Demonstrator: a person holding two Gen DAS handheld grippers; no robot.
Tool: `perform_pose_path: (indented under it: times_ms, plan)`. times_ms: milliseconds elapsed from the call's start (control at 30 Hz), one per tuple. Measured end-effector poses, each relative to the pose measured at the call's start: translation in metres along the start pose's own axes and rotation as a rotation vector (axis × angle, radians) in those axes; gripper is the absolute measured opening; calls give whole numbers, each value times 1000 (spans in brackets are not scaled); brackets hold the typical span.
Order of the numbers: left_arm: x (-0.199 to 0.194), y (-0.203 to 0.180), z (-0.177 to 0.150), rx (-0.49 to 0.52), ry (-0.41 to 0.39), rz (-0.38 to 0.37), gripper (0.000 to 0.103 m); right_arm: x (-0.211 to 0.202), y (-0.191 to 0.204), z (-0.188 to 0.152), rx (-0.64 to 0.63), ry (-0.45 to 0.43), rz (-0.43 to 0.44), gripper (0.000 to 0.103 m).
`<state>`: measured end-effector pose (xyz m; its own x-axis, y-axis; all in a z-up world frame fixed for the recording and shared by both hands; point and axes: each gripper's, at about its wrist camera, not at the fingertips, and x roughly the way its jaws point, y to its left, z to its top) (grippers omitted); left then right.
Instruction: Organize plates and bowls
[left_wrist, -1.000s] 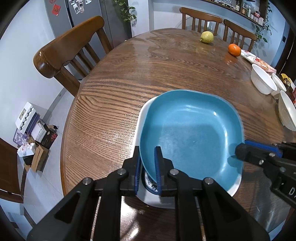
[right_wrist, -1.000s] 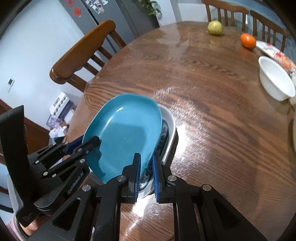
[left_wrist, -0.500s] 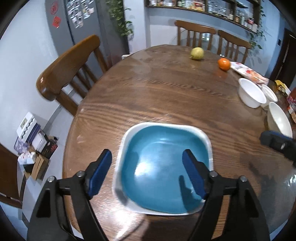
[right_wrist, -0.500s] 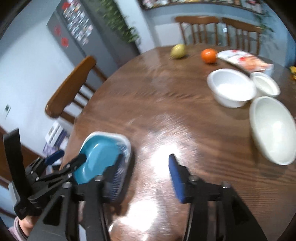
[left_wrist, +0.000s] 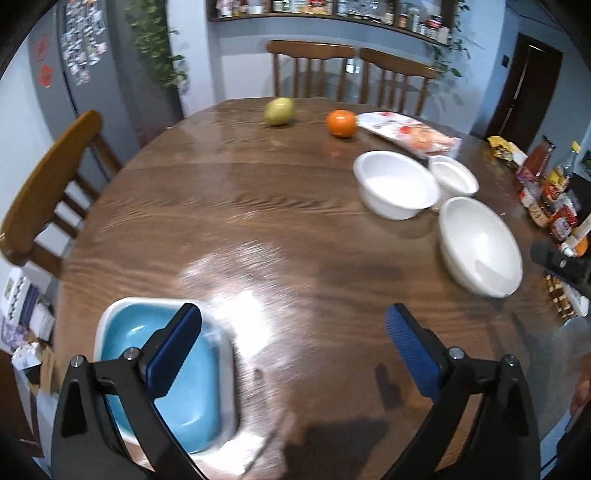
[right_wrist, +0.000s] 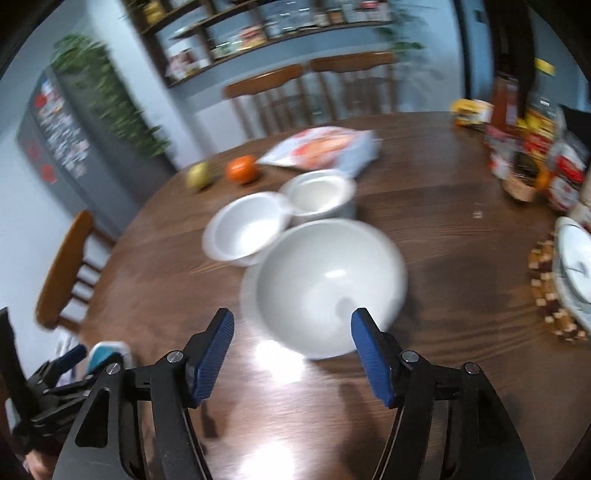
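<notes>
A blue square plate (left_wrist: 188, 384) lies nested in a white square plate (left_wrist: 110, 314) at the table's near left. My left gripper (left_wrist: 293, 336) is open and empty above the table, to the right of the plates. Three white bowls stand at the right: a large one (left_wrist: 480, 245), a medium one (left_wrist: 397, 184) and a small one (left_wrist: 452, 173). My right gripper (right_wrist: 291, 349) is open and empty, just in front of the large bowl (right_wrist: 325, 280). The medium bowl (right_wrist: 245, 230) and small bowl (right_wrist: 317, 194) sit behind it.
A pear (left_wrist: 279, 110), an orange (left_wrist: 341, 122) and a snack packet (left_wrist: 410, 134) lie at the far side. Bottles and jars (right_wrist: 532, 155) crowd the right edge, with a white plate (right_wrist: 576, 273) on a trivet. Wooden chairs (left_wrist: 44, 184) surround the round table.
Both grippers let go of the blue plate, which now lies in the white plate. Both opened and pulled back; the right one swung right toward the large bowl.
</notes>
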<state>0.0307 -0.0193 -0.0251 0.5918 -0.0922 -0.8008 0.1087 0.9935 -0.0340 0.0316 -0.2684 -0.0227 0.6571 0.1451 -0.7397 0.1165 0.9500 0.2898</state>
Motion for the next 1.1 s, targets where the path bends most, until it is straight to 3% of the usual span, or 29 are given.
perform_pose_path:
  times_ms: [167,367,400,467,533,667,733,1100]
  plan:
    - [27,-52,25,23,23,-79,100,13,-48,14,61,18,-93,68]
    - [71,-103,42,71,80,-82,94,52,-72,29,88,97,-49,67]
    - [76,-107,43,76,90,-81,86,56,-74,29,84,105,-42,65]
    - [86,-116,42,91,119,-83,71,66,-76,28,76,129,-31,48]
    - [94,-122,41,104,146,-96,49,73,-77,27,72,153,-2,34]
    - [94,-125,40,113,153,-142,28,75,-75,25,60,169,54,17]
    - [92,-126,38,128,156,-149,11,75,-68,24,45,178,83,11]
    - [51,-58,15,101,122,-85,11,62,-3,-3,-62,236,187,9]
